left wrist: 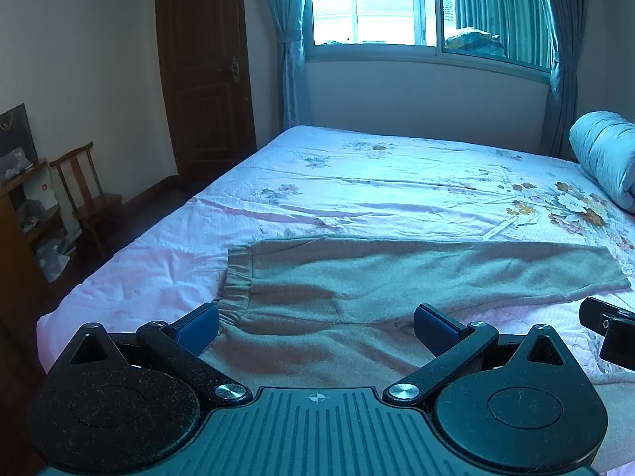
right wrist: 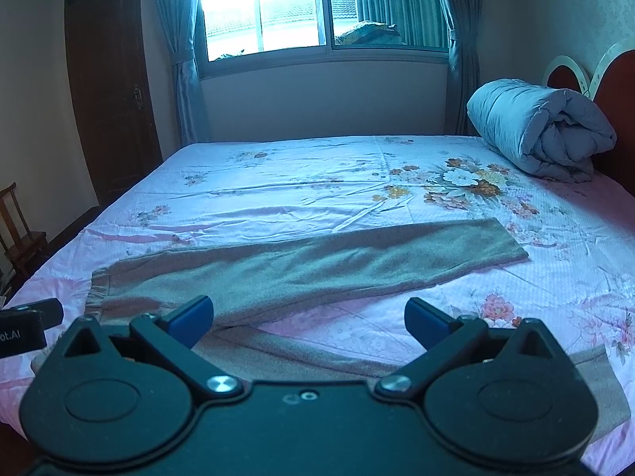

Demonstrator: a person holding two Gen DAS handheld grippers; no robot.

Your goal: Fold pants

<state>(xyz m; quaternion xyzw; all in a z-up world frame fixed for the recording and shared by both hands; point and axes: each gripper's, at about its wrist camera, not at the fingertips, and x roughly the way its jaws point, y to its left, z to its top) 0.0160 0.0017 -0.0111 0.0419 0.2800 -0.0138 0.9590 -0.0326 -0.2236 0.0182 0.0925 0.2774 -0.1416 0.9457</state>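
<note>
Tan-grey pants (left wrist: 357,277) lie flat on the bed, waistband at the left, legs spread apart toward the right. They also show in the right wrist view (right wrist: 317,261), far leg stretched right, near leg running under my gripper to a cuff at the lower right. My left gripper (left wrist: 317,327) is open and empty, hovering over the seat and crotch near the waistband. My right gripper (right wrist: 309,319) is open and empty, above the gap between the two legs. The right gripper's tip shows at the right edge of the left wrist view (left wrist: 607,327).
The pink floral bedsheet (right wrist: 317,182) covers a wide bed. A rolled blue-grey duvet (right wrist: 543,127) sits at the headboard on the right. A wooden chair (left wrist: 87,198) and shelf stand left of the bed, beside a brown door (left wrist: 202,71). A window is behind.
</note>
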